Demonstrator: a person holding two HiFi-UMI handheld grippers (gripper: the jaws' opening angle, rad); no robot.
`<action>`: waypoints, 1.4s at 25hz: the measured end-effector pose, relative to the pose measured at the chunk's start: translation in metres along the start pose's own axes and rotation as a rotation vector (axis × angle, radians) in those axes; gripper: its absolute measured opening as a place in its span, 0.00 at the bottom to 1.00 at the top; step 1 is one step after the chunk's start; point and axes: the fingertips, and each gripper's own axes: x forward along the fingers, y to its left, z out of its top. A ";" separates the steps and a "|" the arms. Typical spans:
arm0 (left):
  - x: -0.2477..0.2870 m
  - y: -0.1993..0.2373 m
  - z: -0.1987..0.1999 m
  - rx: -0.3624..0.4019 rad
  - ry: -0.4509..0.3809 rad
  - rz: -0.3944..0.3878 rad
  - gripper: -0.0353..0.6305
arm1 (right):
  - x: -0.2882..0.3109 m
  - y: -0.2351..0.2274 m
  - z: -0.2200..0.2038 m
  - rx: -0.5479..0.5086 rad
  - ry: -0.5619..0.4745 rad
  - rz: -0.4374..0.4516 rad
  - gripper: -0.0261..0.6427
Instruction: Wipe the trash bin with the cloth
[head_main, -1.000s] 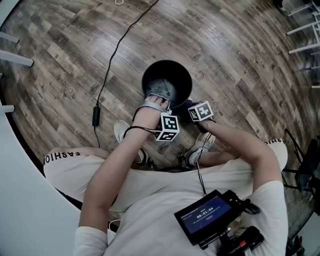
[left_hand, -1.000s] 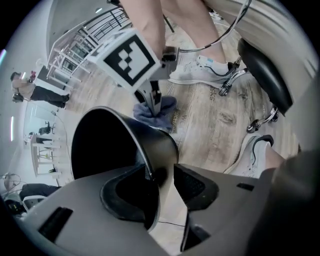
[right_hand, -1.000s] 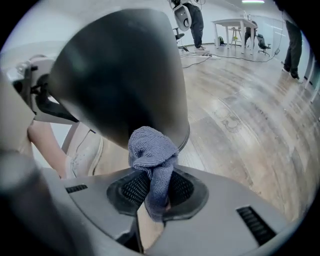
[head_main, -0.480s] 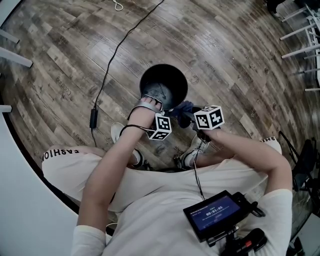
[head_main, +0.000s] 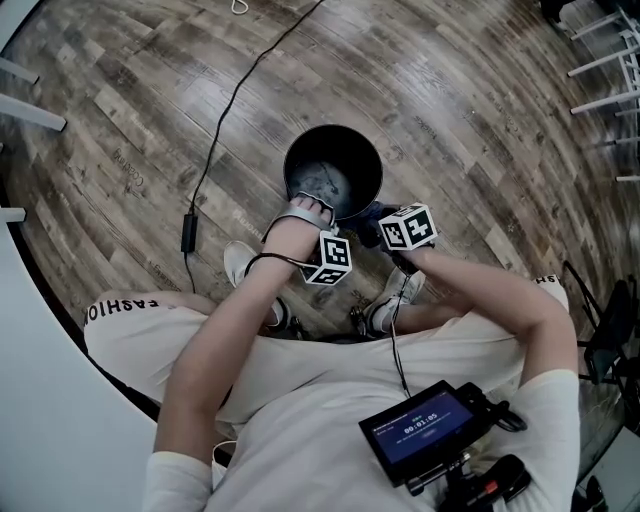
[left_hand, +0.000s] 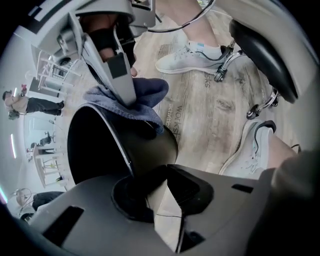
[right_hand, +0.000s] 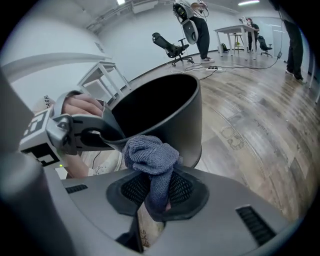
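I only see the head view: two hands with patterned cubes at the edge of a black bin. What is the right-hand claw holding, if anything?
Observer: The right claw is shut on a bunched blue-grey cloth; the right gripper view shows this plainly.
Visitor: And the left one, is it just resting there?
Observer: No. The left claw has just been closing on the rim of the trash bin, one jaw inside and one outside.
Visitor: Is the cloth on the bin yet?
Observer: The left gripper view shows the cloth right at the outer side of the rim. I cannot tell whether it touches.
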 end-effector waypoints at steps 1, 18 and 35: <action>0.000 0.000 0.000 -0.002 0.002 -0.002 0.18 | 0.007 -0.003 -0.003 -0.004 0.009 -0.001 0.15; -0.001 0.015 0.013 -0.126 0.027 0.019 0.20 | 0.112 -0.086 -0.049 -0.069 0.075 -0.101 0.15; -0.008 0.011 0.011 -0.155 -0.048 -0.035 0.25 | 0.050 -0.063 -0.039 -0.007 0.114 -0.052 0.15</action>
